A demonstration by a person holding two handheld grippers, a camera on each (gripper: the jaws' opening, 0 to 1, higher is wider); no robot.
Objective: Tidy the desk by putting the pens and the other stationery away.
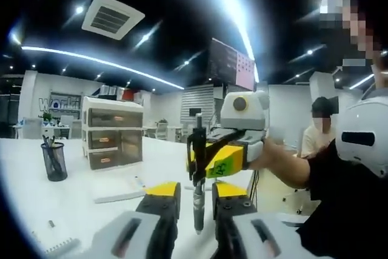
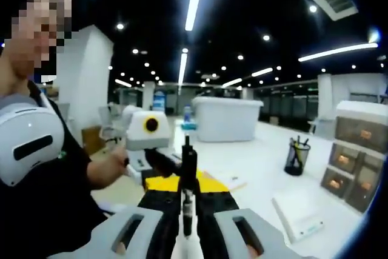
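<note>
Right gripper (image 1: 203, 162), coming in from the right of the left gripper view, is clamping a dark pen (image 1: 197, 174) near its upper half, so that the pen is hanging upright above the white counter (image 1: 73, 186). In the right gripper view the same pen (image 2: 188, 192) is standing pinched between that gripper's closed jaws. The left gripper (image 1: 195, 201) is sitting low around the pen's lower end with its yellow-tipped jaws apart; whether they are touching the pen cannot be told. The person's hand (image 1: 267, 153) is gripping the right tool, forearm reaching in from the right.

Farther left on the counter, a black mesh pen holder (image 1: 54, 161) is carrying several pens, and a drawer unit (image 1: 112, 131) with three drawers is standing just beyond it. A flat white notebook (image 1: 118, 189) is lying nearer, between the drawers and the grippers.
</note>
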